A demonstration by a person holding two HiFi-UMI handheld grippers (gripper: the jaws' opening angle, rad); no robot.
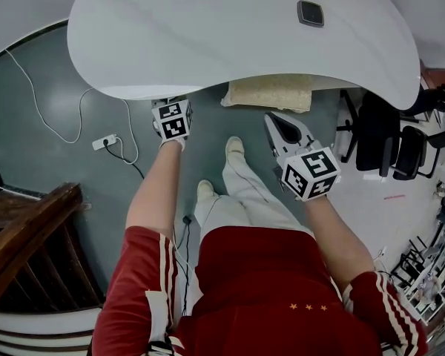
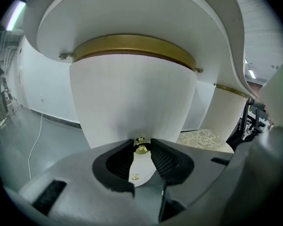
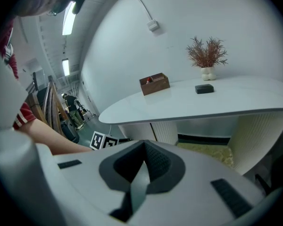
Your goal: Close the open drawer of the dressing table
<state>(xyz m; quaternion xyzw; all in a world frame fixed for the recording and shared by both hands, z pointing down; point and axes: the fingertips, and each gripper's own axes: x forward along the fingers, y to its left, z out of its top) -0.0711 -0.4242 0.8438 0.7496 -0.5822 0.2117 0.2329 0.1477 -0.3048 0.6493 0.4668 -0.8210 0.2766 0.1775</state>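
White dressing table (image 1: 230,35) ahead: your left gripper (image 2: 141,145) clasps the brass knob (image 2: 141,149) of the drawer (image 2: 132,102) beneath the tabletop's left end. Your right gripper (image 3: 143,147) is clenched, empty. Push straight in, keeping the knob squarely pinched.

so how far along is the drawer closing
Done: left gripper clamps the brass knob on the white drawer front. In hand: the push shut. Left: seating it flush, letting go; how far out it stands isn't visible. The right gripper is shut, empty.
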